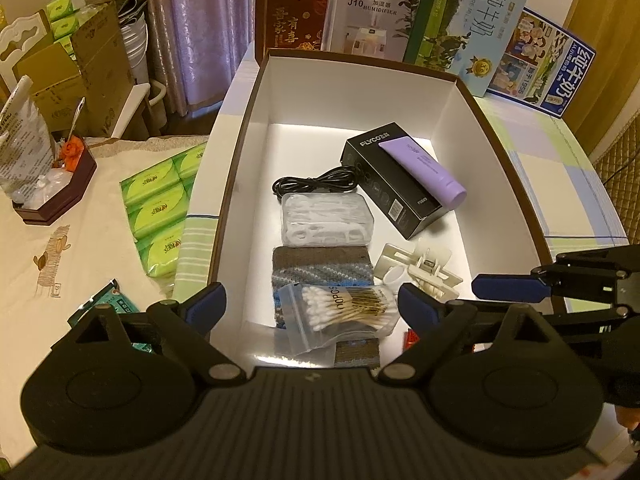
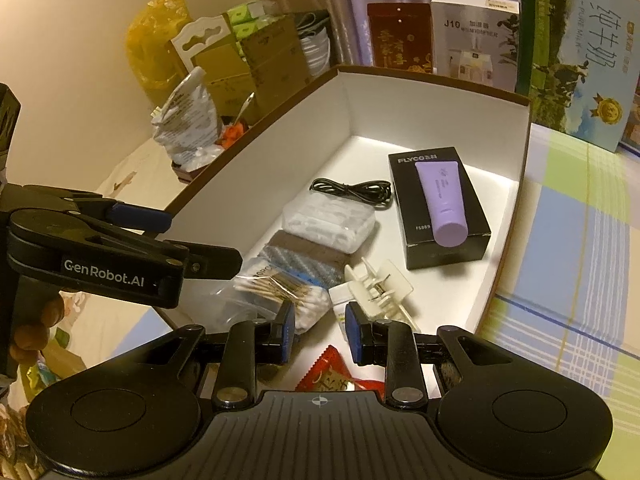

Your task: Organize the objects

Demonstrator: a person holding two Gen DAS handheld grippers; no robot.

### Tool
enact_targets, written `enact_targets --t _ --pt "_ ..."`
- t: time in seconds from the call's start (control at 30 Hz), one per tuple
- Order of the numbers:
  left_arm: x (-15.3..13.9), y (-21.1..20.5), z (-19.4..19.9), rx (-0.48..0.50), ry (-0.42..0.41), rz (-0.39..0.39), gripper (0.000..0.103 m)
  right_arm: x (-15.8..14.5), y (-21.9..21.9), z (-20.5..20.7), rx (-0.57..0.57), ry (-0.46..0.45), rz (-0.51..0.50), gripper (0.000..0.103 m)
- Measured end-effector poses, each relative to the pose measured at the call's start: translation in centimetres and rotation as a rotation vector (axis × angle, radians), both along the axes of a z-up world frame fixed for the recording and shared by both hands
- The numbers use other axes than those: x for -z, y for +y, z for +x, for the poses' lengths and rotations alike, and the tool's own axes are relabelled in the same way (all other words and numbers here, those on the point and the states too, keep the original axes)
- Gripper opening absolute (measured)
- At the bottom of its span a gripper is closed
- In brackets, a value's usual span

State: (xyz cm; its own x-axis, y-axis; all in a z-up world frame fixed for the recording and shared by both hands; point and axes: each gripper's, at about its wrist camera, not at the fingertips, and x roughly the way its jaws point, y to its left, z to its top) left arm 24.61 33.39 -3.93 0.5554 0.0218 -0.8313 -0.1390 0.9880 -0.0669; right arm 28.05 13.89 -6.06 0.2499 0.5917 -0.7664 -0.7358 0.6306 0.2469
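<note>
Tissue packs point(image 1: 160, 208), green, lie on the tabletop point(image 1: 80, 216) to the left of the left tool point(image 1: 312, 300), outside the storage box point(image 1: 240, 152). Left tool hangs over the box's near end with jaws spread wide, nothing gripped; the cotton swab bag point(image 1: 344, 316) lies directly below and between its fingers, pads not touching it. Bag's long axis runs across the tool, finger to finger, swabs lying the same way. It rests on a striped folded cloth point(image 1: 320, 268). Just ahead of the left tool: a clear floss pick case point(image 1: 328, 220), then a coiled black cable point(image 1: 316, 184).

Ahead and to the right: a black FLYCO box point(image 1: 392, 184) with a purple tube point(image 1: 424, 168) on top, well apart from the bag. A white clip holder point(image 1: 420, 272) lies just right of the bag, near the left tool's right finger; likely the one thing in the way if the bag gets shifted right.

Right tool point(image 2: 320, 332) is at the box's right near corner, jaws drawn close, holding nothing. A red wrapper point(image 2: 332, 372) lies below it. Left tool is the nearer one to the bag. Cartons point(image 1: 360, 16) stand beyond the box's far wall.
</note>
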Motion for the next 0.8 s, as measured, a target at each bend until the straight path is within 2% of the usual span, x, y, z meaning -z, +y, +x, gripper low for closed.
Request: enact_targets --t 0.2,0.33,0.4,0.53,0.6,0.67,0.8 --pt "-0.3 -0.1 -0.3 0.000 -0.003 0.000 0.093 -0.5 -0.8 -0.3 0.030 -0.005 0.007 0.027" --pt "-0.6 -0.2 -0.6 0.005 -0.010 -0.002 0.095 -0.8 -1.7 -0.7 0.066 -0.014 0.010 0.048" --pt "-0.8 -0.4 -0.8 0.009 -0.018 0.002 0.096 -1.1 -2.2 -1.0 0.084 -0.018 0.018 0.052" --pt "-1.2 -0.9 -1.2 0.025 -0.035 0.011 0.098 -1.8 -3.1 -1.6 0.129 -0.035 0.033 0.070" --pt "-1.5 -1.3 -1.4 0.032 -0.046 0.015 0.099 -2.3 -3.6 -1.9 0.143 -0.046 0.053 0.075" --pt "-1.8 -1.6 -1.7 0.038 -0.059 0.023 0.099 -2.8 -4.0 -2.4 0.153 -0.055 0.070 0.086" --pt "-2.3 -2.2 -2.3 0.040 -0.076 0.032 0.100 -3.6 -4.8 -3.0 0.181 -0.077 0.080 0.090"
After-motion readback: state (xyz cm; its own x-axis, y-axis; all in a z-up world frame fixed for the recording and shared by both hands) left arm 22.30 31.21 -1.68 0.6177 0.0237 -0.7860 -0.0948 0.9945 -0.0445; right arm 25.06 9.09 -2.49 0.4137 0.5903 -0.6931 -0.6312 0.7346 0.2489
